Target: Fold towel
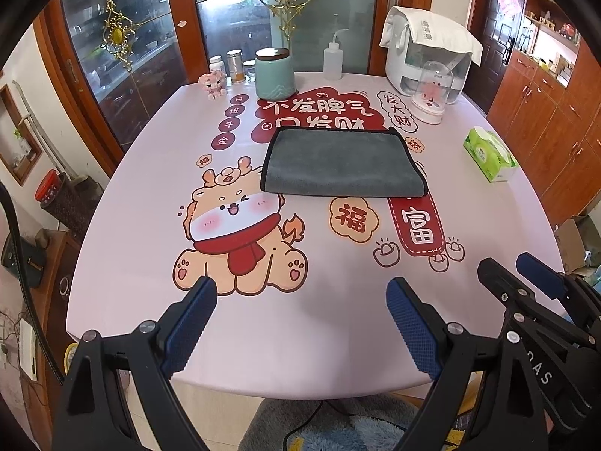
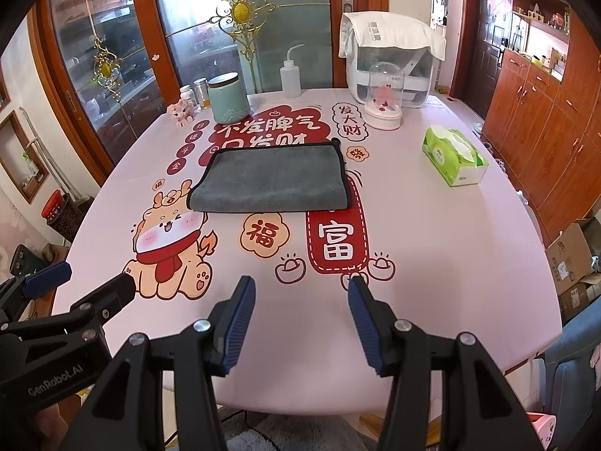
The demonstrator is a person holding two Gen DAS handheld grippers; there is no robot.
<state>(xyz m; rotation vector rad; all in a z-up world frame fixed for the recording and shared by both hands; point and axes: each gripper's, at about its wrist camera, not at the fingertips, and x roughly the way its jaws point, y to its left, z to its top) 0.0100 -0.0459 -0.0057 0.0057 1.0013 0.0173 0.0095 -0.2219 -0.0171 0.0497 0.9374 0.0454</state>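
Both claws spread and empty, one grey towel waiting ahead of them.

The left gripper (image 1: 300, 300) hangs with jaws wide apart, holding nothing; the towel (image 1: 343, 163) lies flat on the table (image 1: 300, 357), well ahead and slightly to its right. The right gripper (image 2: 300, 300), likewise gaping, has that single towel (image 2: 272, 178) ahead and slightly left. It looks soft, light and limp, apparently folded once already; pinching its two near corners seems best.
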